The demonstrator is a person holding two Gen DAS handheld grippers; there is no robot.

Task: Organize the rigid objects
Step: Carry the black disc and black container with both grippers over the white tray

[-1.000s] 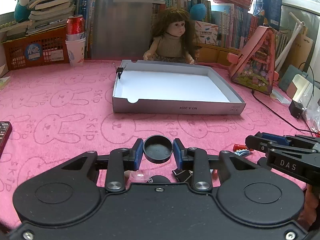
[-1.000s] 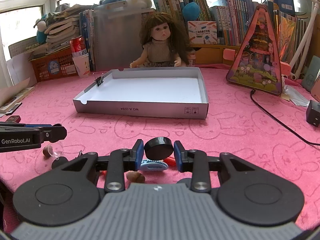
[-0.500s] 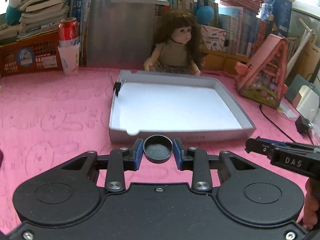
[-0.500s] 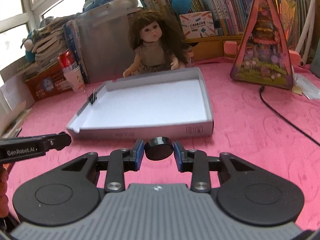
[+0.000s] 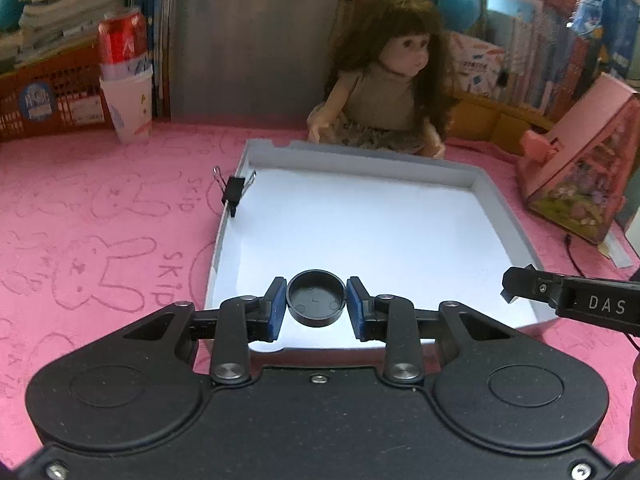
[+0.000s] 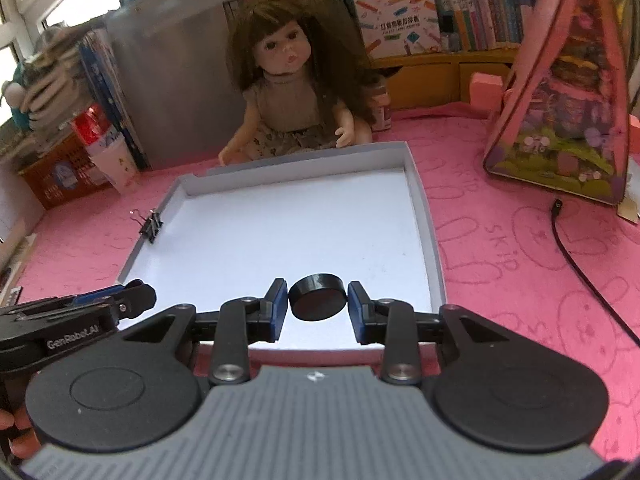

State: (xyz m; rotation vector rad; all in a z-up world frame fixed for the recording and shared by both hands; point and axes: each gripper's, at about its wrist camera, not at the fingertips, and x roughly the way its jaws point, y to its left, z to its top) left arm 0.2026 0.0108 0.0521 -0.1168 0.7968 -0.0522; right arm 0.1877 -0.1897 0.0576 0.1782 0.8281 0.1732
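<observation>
I had the left gripper [image 5: 317, 305] clamped on a black round cap [image 5: 316, 298], hollow side up, its blue pads pressing both sides. It hung over the near edge of the shallow white tray [image 5: 484, 188], just inside the tray's front wall. The right gripper [image 6: 318, 304] held a black disc [image 6: 318, 298] the same way, narrow and pinched, tilted a little, also above the tray's near end. In the left view I could see the right gripper's tip over the tray's near right corner; in the right view the left gripper's tip sat over the near left corner. The tray's floor was bare white. A black binder clip [image 5: 234, 193] was clipped on the tray's left wall, toward the far end. Behind the tray's far wall sat a doll [image 6: 294, 92] on the pink tabletop [image 5: 100, 216].
</observation>
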